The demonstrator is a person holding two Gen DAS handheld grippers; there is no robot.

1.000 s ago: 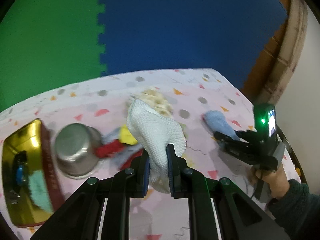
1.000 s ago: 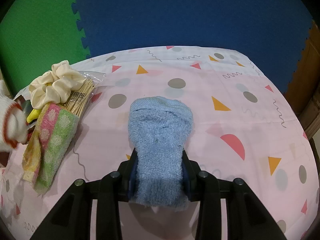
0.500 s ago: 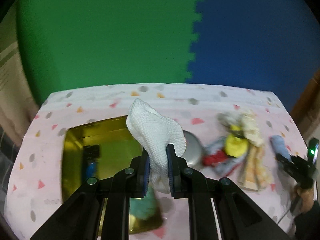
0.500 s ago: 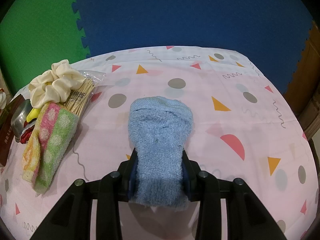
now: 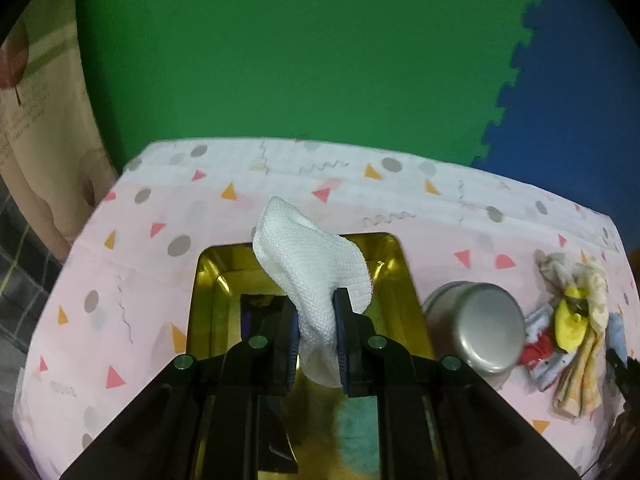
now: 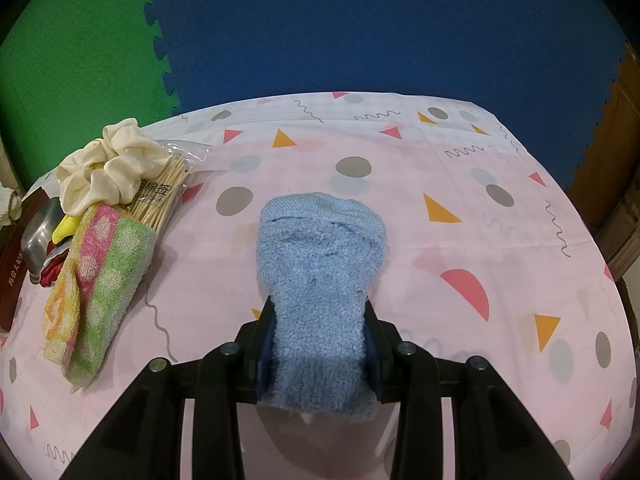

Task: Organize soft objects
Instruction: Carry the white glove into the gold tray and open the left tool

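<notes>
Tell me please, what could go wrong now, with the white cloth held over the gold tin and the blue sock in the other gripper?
1. The left gripper pinches only the white cloth's lower part; on release the loose top may drape over the gold tin's rim.
2. The steel cup lies beside the tin; a sideways swing could knock it.
3. The blue sock sits loosely in the right gripper and might slip.

Table in pink patterned cloth (image 5: pixel 160 272), gold tin (image 5: pixel 404 276), overturned steel pot (image 5: pixel 480 328), striped towel (image 6: pixel 104 280), cream scrunchie (image 6: pixel 108 168), toothpick packet (image 6: pixel 160 196)
</notes>
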